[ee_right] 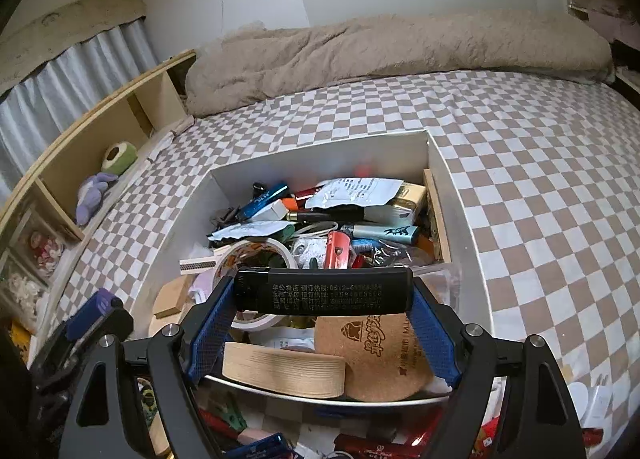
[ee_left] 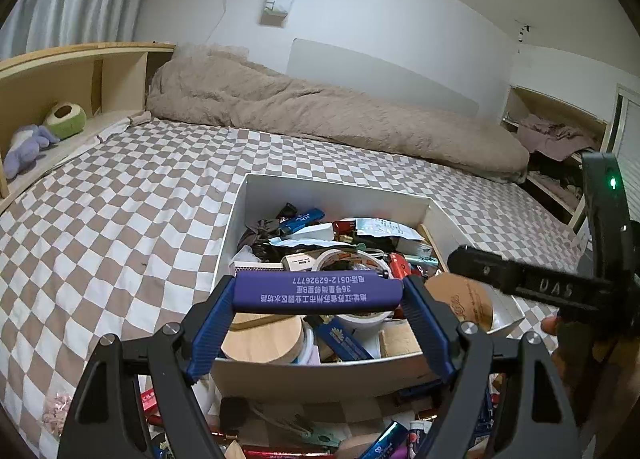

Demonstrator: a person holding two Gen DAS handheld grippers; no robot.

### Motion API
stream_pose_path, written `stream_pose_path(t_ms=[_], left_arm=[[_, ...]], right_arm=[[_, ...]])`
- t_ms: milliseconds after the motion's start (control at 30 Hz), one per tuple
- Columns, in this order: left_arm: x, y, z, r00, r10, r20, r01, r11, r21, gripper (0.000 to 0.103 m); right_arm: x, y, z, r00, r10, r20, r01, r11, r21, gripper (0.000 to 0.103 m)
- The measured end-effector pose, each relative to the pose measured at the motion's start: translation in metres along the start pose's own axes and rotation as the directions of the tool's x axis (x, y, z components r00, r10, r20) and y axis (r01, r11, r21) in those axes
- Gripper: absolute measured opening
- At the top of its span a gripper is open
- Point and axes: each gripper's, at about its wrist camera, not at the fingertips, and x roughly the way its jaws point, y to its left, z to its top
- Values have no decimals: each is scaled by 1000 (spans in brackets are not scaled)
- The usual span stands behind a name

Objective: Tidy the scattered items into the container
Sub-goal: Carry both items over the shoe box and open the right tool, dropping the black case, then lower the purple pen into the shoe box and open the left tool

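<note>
Purple lighter point(ee_left: 318, 293) clamped crosswise in my left gripper point(ee_left: 316, 299) and black lighter point(ee_right: 324, 291) likewise in my right gripper point(ee_right: 322, 295), both directly above the box point(ee_left: 336, 189), so I'd release downward.

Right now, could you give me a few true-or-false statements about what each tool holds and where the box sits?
1. The left tool grips a purple lighter. True.
2. The right tool is empty. False: it is shut on a black lighter.
3. The white box sits on a checkered bedsheet. True.
4. The box holds nothing. False: it is crowded with small items, including a cork coaster.
5. Both lighters hang above the box. True.
</note>
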Motion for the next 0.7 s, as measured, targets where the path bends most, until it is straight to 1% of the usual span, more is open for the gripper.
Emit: stream_pose_path(t_ms=[167,333,533,700], left_arm=[[4,-2,8,1000,2,11,-2,1000,-8,82],[6,-7,16,1000,-6,20,6,1000,-5,82],[10,-10,21,1000,-20,17,20,1000,-16,82],[15,-9,25,1000,-22,-1,21,999,-24,82]], right_arm=[[8,0,-2,1000,-1,-13,1,1000,3,84],[10,0,-4,1000,-6,-1,6,1000,-2,84],[7,-3,-3,1000,-6,9,6,1000,-18,84],[-4,-8,-9,999,-17,34,19,999,-39,84]])
